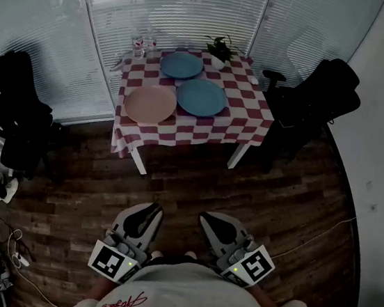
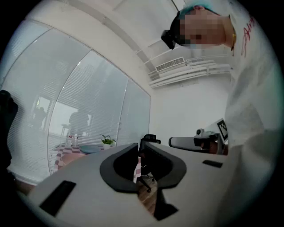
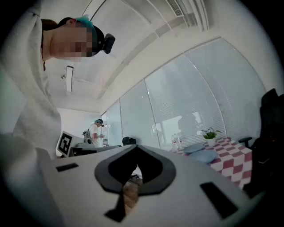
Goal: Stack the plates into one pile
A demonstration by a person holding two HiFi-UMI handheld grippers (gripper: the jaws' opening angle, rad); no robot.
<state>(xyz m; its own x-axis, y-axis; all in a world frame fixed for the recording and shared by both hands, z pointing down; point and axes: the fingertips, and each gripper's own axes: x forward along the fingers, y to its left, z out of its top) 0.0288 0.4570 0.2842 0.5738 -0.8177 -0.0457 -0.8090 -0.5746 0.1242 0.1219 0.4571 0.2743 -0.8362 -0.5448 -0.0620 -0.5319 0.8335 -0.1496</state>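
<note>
Three plates lie on the checked table (image 1: 246,125) across the room: a pink plate (image 1: 151,104) at the front left, a blue plate (image 1: 201,96) beside it, and another blue plate (image 1: 182,64) behind. They lie apart, unstacked. My left gripper (image 1: 153,209) and right gripper (image 1: 206,219) are held close to my body, far from the table, pointing toward it. Both are shut with nothing between the jaws. The left gripper view shows its jaws (image 2: 138,148) together; the right gripper view shows the right gripper (image 3: 134,147) the same, with the blue plates (image 3: 203,155) in the distance.
Black office chairs stand left (image 1: 14,119) and right (image 1: 312,95) of the table. A potted plant (image 1: 221,51) and glasses (image 1: 143,43) sit at the table's far edge. Cables (image 1: 3,258) lie on the wood floor at the left. Another person (image 3: 95,132) stands far off.
</note>
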